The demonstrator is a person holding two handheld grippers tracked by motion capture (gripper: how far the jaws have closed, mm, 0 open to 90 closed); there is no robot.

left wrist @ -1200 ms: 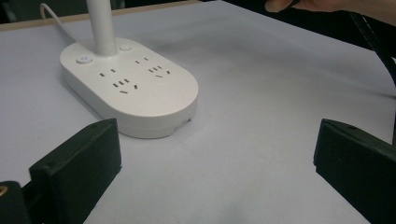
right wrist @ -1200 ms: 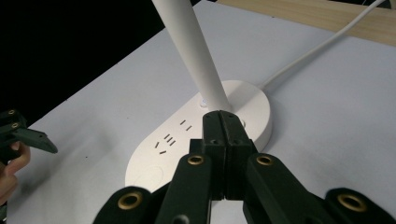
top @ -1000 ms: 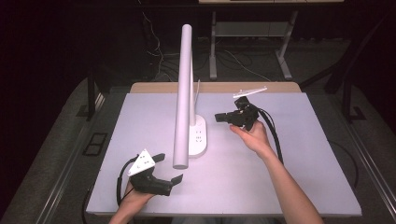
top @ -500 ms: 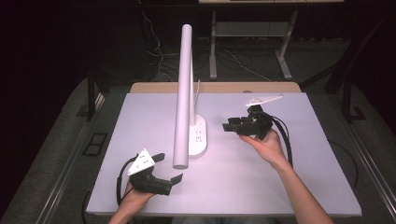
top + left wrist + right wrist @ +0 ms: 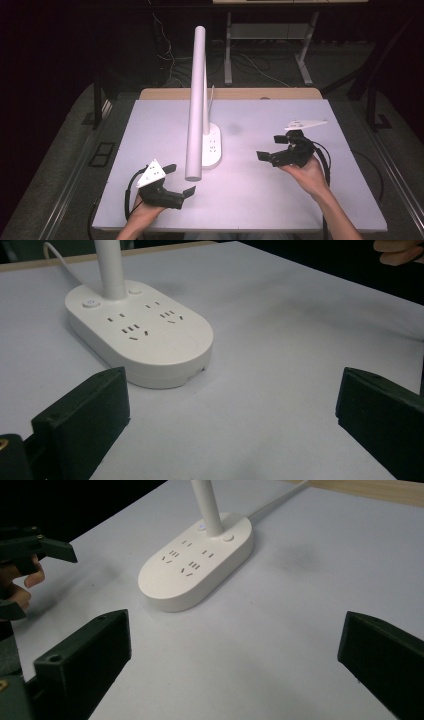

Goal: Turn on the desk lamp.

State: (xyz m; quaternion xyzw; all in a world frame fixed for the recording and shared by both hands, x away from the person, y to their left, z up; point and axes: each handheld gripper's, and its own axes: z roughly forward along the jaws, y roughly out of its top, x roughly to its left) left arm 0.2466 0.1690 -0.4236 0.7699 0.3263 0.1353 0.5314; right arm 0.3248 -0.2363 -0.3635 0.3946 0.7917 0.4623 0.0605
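While both tongs gape empty: lamp base [image 5: 211,147] lying between left tongs [image 5: 181,182] and right tongs [image 5: 270,148], long axis running away from the surface's [image 5: 300,200] near edge.

The white table [image 5: 280,200] is evenly, brightly lit while the surrounding room is nearly black. The lamp [image 5: 198,100] perhaps supplies the light. Close-up jaws look soft; a faint grey smudge-like shadow marks the tabletop.
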